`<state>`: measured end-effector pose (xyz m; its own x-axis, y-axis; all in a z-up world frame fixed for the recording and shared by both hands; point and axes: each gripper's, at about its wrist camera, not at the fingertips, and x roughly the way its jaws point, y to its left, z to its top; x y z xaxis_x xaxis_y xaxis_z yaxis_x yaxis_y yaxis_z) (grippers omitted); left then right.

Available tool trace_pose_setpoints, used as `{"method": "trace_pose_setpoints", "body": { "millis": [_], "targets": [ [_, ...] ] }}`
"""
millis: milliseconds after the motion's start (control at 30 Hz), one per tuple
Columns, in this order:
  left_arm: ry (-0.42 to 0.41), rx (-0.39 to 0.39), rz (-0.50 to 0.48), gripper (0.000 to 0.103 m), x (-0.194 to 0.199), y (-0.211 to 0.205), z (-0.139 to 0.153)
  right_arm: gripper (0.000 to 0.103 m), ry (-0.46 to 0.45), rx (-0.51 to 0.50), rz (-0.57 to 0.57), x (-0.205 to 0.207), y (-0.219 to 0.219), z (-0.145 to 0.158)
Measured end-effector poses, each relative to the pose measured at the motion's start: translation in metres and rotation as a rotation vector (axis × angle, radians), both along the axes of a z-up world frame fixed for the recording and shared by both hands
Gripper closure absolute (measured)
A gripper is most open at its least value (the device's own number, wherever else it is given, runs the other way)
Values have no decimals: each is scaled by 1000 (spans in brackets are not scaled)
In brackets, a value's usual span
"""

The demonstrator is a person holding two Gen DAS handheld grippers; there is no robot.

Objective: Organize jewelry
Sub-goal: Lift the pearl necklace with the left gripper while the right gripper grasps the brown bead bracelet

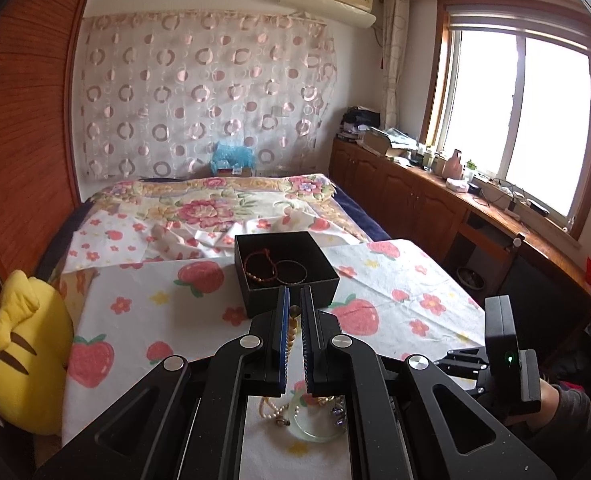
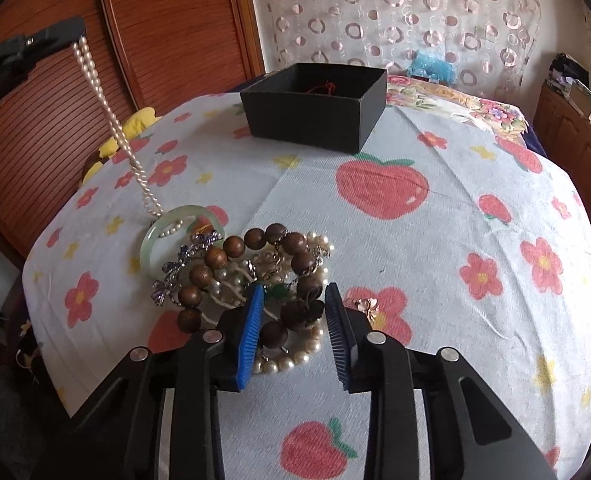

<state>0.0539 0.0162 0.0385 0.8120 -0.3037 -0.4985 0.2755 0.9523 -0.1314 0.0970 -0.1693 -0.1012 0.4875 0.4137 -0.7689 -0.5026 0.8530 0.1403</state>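
Observation:
My left gripper (image 1: 294, 296) is shut on a pearl necklace (image 2: 107, 108) and holds it raised; the strand hangs down to the pile, its lower end by the green jade bangle (image 2: 151, 236). In the right wrist view the left gripper (image 2: 75, 36) shows at the upper left. My right gripper (image 2: 293, 292) is open, its jaws over a brown wooden bead bracelet (image 2: 215, 258) in the jewelry pile. A black open box (image 1: 287, 268) stands beyond, holding a red cord bracelet (image 1: 261, 264) and a thin dark bangle (image 1: 293, 272). It also shows in the right wrist view (image 2: 315, 120).
The table carries a strawberry-and-flower cloth (image 2: 435, 240). A yellow plush toy (image 1: 23, 356) sits at its left edge. A bed (image 1: 215, 208) lies behind, a wooden wardrobe (image 1: 19, 120) to the left, and a cluttered cabinet (image 1: 435, 184) under the window.

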Motion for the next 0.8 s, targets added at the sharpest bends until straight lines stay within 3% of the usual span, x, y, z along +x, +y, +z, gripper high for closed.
{"method": "trace_pose_setpoints", "body": {
  "millis": [133, 300, 367, 533, 800],
  "targets": [
    [7, 0, -3, 98, 1, 0, 1, 80, -1, 3, 3, -1, -2, 0],
    [18, 2, -6, 98, 3, -3, -1, 81, -39, 12, 11, -5, -3, 8],
    [17, 1, -5, 98, 3, -3, 0, 101, -72, 26, 7, -6, -4, 18],
    [16, 1, -4, 98, 3, -3, 0, 102, -122, 27, 19, -4, -3, 39],
    [19, 0, -3, 98, 4, -2, -4, 102, -139, -11, -3, -9, -4, 34]
  ]
}}
